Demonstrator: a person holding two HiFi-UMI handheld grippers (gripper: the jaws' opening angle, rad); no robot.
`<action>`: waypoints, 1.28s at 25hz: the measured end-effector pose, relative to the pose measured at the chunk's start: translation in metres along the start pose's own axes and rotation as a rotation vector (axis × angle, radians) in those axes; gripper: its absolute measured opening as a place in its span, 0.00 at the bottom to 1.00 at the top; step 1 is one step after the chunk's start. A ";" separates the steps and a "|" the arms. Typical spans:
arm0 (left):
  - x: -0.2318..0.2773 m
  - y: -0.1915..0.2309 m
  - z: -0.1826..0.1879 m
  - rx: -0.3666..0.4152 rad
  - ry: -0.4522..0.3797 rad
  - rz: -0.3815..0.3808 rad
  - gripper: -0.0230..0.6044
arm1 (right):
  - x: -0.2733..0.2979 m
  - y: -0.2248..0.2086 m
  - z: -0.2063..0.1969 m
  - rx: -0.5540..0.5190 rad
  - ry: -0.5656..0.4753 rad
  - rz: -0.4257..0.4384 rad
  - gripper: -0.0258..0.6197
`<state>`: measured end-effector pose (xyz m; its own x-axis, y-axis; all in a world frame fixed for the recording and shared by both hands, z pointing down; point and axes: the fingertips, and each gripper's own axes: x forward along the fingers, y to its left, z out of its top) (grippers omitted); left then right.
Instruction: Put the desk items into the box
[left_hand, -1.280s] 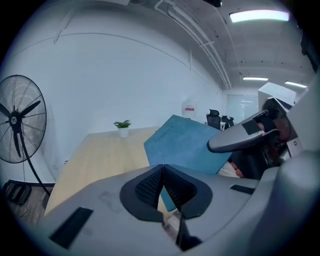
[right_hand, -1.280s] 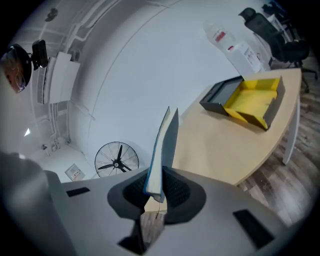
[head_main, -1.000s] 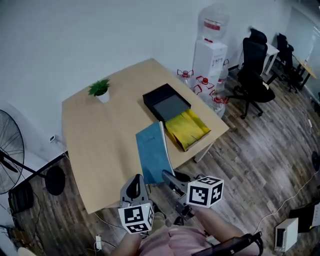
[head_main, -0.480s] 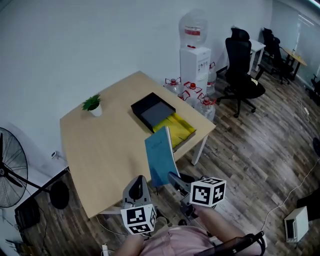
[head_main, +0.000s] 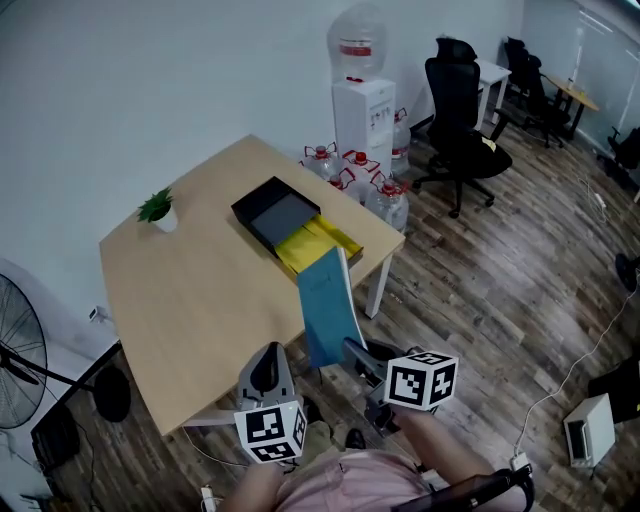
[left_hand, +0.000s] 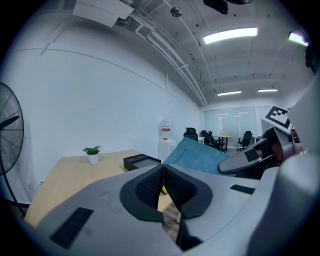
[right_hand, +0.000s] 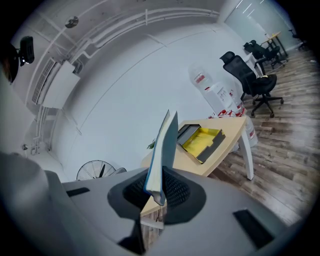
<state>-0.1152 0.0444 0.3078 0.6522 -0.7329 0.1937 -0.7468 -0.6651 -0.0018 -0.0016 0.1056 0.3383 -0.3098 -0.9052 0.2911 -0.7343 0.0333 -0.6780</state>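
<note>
Blue cover upright, raised notebook off desk's front edge in clamped right gripper, ready for box; kept left gripper closed, empty.

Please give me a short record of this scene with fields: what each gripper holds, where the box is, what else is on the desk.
right gripper: shut on the blue notebook, held on edge, lifted off the desk
left gripper: shut, empty
box: dark walls, yellow inside, open, on the desk near its right edge in the head view
also on desk: small potted plant
</note>
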 end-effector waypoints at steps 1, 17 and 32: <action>0.003 -0.004 -0.001 0.003 0.003 -0.006 0.06 | -0.002 -0.006 0.002 0.006 -0.004 -0.010 0.11; 0.131 0.000 0.009 0.009 0.032 -0.026 0.06 | 0.066 -0.080 0.073 0.045 0.034 -0.042 0.11; 0.226 0.037 0.042 0.002 0.013 0.003 0.06 | 0.136 -0.105 0.137 0.027 0.075 -0.023 0.11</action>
<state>0.0101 -0.1514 0.3103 0.6482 -0.7330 0.2065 -0.7485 -0.6631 -0.0042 0.1163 -0.0789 0.3561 -0.3381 -0.8711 0.3562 -0.7255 0.0002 -0.6882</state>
